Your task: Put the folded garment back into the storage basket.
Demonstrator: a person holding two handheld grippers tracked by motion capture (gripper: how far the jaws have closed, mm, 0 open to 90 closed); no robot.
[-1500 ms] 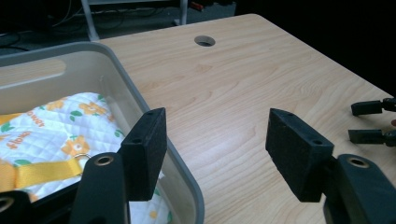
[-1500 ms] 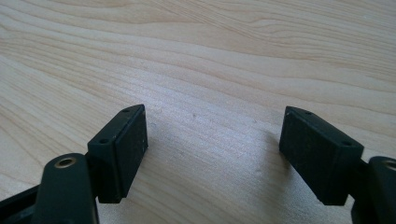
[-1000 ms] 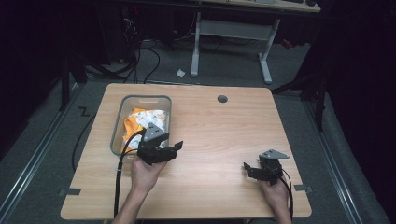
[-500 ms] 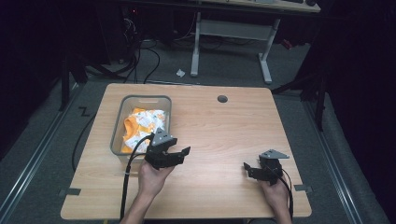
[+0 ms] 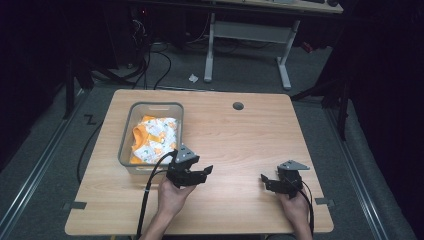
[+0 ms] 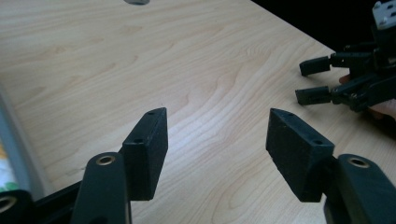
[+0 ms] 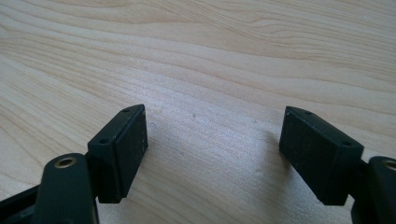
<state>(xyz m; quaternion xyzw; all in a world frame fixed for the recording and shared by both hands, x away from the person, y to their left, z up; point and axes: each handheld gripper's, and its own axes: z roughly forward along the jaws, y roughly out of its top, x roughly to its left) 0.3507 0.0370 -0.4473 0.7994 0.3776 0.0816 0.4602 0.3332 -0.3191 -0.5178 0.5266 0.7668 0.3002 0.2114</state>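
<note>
Left gripper [image 5: 204, 171] low beside bin [image 5: 129, 131], right gripper [image 5: 266, 180] resting; both fingers wide, empty

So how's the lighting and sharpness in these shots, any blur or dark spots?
High view: the wooden table is evenly lit, the room around it falls into near black, and the picture is slightly soft. Left gripper view: the left gripper is sharp, the grey bin edge blurred. Right gripper view: the right gripper casts soft shadows on the wood; no glare.

Rig appearance, as I saw it.
Both grippers [image 5: 189, 172] [image 5: 280, 181] were black, grey-plated, brass-screwed, trailing black cables; forearms bare.
</note>
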